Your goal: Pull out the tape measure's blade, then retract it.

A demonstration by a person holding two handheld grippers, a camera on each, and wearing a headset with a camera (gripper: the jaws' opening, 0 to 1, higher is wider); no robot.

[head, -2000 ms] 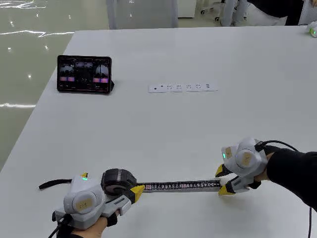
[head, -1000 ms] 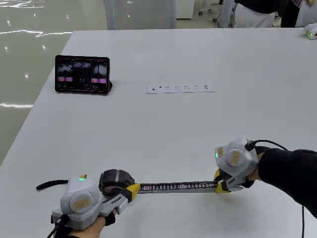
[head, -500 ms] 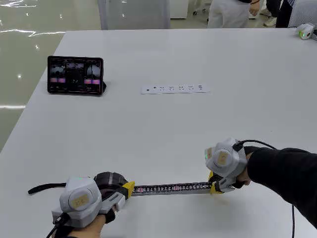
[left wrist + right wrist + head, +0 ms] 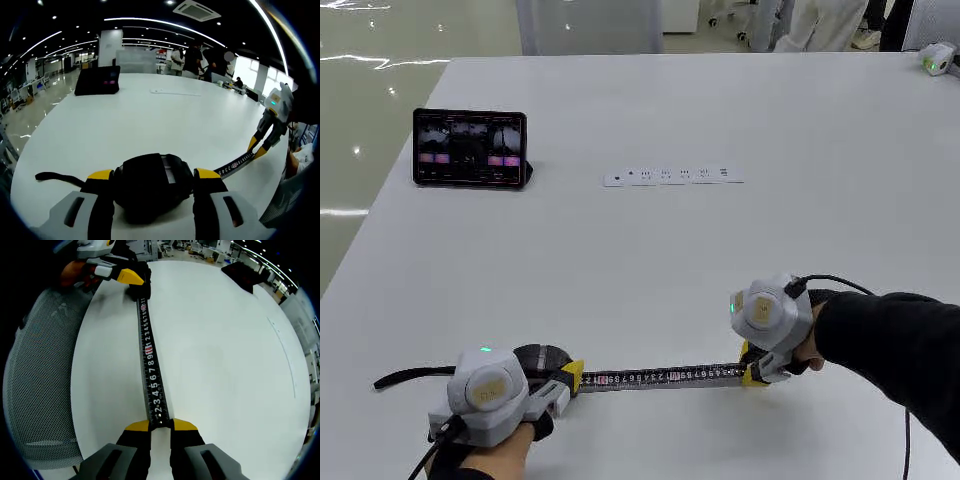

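The tape measure point(image 4: 542, 362) sits at the near left of the white table point(image 4: 720, 250), a black round case resting on the tabletop. The left gripper point(image 4: 560, 375) holds it, its yellow-tipped jaws spread to the width of the case and pressed against either side. From the case the blade point(image 4: 660, 377) runs out to the right, lying flat along the near edge of the table with its numbered face up. Its far end is pinched in the right gripper point(image 4: 161, 426), whose jaws stand nearly together on the blade's tip.

A black strap point(image 4: 410, 376) trails from the case to the left across the table. A black cable point(image 4: 830, 283) loops off the right gripper and runs beside the person's black sleeve point(image 4: 890, 345), just right of the blade's end.

Farther off, and well apart from the blade, a white power strip point(image 4: 672, 176) lies flat at mid-table. A tablet point(image 4: 470, 148) stands propped at the far left with its screen lit. At the far right corner sits a small white device point(image 4: 938, 58) with a green light. People point(image 4: 820, 20) stand beyond the far edge. In the right gripper view a grey mesh chair point(image 4: 40, 365) stands beside the table's near edge, alongside the blade.
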